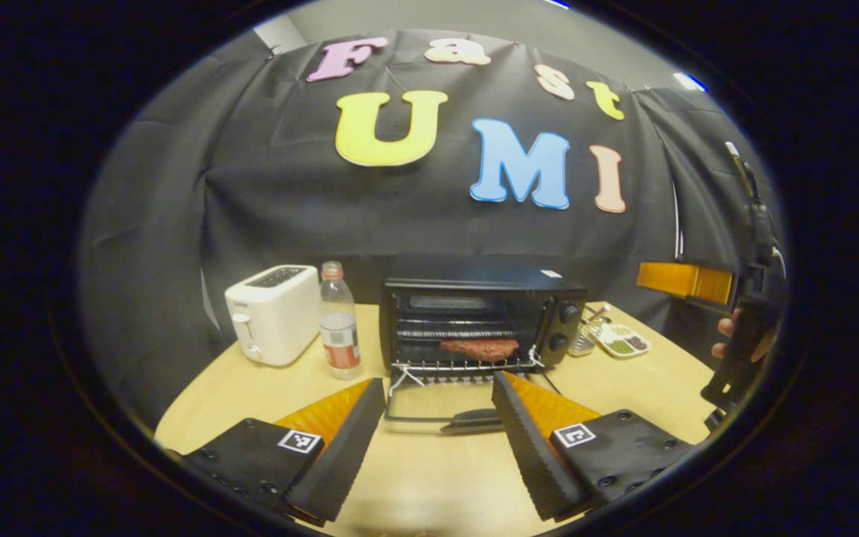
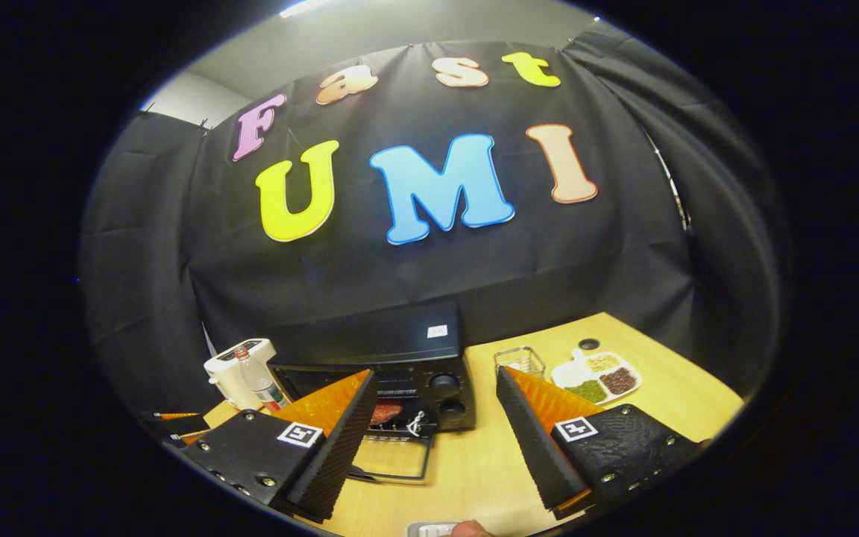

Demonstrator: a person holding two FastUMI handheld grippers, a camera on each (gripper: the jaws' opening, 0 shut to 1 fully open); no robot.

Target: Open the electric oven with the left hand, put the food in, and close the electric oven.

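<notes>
Wooden table, oven open, food inside, door edge-on.

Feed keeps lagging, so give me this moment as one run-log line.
oven: door down, open | food: on rack inside | left gripper: open, facing door | right gripper: open, empty | left: close door
</notes>
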